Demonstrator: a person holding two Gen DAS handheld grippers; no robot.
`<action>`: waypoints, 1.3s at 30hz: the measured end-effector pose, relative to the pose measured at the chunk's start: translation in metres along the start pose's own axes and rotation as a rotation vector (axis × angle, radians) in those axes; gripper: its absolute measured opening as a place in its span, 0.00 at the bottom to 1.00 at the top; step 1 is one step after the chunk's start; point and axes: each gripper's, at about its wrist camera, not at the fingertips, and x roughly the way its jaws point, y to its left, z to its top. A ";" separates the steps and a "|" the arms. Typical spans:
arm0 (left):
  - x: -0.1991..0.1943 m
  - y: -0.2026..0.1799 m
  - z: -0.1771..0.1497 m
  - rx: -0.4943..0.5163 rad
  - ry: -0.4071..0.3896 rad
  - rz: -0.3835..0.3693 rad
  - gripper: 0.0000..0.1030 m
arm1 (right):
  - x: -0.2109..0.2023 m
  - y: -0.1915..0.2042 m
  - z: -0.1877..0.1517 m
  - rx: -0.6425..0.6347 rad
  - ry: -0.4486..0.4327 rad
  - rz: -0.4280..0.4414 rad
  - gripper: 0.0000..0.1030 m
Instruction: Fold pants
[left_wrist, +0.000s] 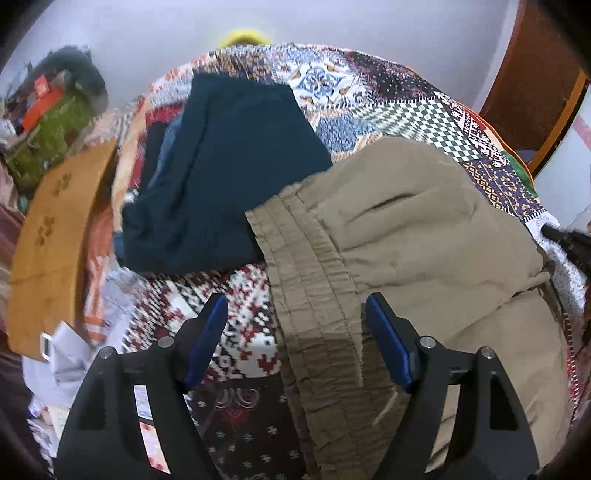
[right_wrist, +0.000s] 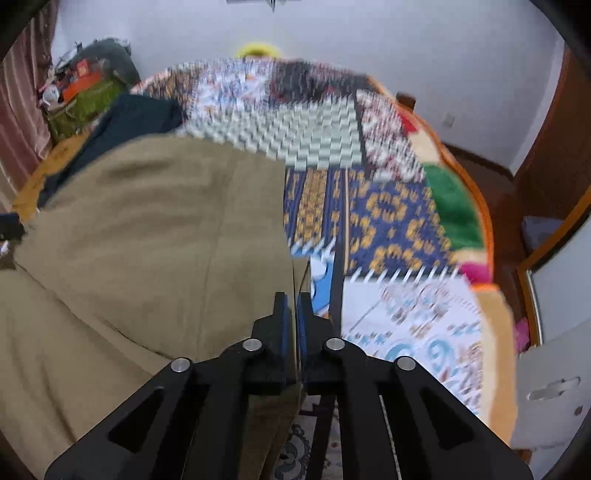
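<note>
Khaki cloth fills the near middle of both views: the pants (left_wrist: 424, 236) are spread on a bed covered by a patchwork bedspread (left_wrist: 417, 110) of checked, floral and geometric panels. In the left wrist view the gathered elastic waistband (left_wrist: 306, 295) is seen running from the far left edge of the garment toward the near side, and part of the fabric is doubled over, with a fold line on the right. The left claw (left_wrist: 297, 310) is held spread wide above the waistband, its blue-padded fingers (left_wrist: 210, 332) on either side of it and nothing gripped between them. At the right edge of this view the tip of the other black tool is visible beside the pants.

In the right wrist view, which is blurred, the right claw (right_wrist: 291, 306) is seen pressed together on the right edge of the pants (right_wrist: 147, 229), a thin layer of khaki cloth being pinched between the two pads. To the right of that edge the bedspread (right_wrist: 391, 218) lies bare.

Beyond the pants, on the far left, a dark teal garment (left_wrist: 229, 166) is laid flat on the bed, overlapped slightly by the waistband corner. An orange-brown cloth (left_wrist: 51, 236) lies further left, and a cluttered green bag (left_wrist: 51, 136) stands against the pale wall.
</note>
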 end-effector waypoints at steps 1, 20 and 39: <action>-0.005 0.000 0.002 0.012 -0.015 0.010 0.75 | -0.006 0.000 0.004 -0.001 -0.020 -0.002 0.13; 0.064 0.053 0.069 -0.155 0.082 -0.055 0.83 | 0.033 -0.004 0.095 0.080 -0.048 0.093 0.62; 0.123 0.052 0.067 -0.217 0.113 -0.154 0.81 | 0.168 -0.008 0.116 0.228 0.141 0.239 0.48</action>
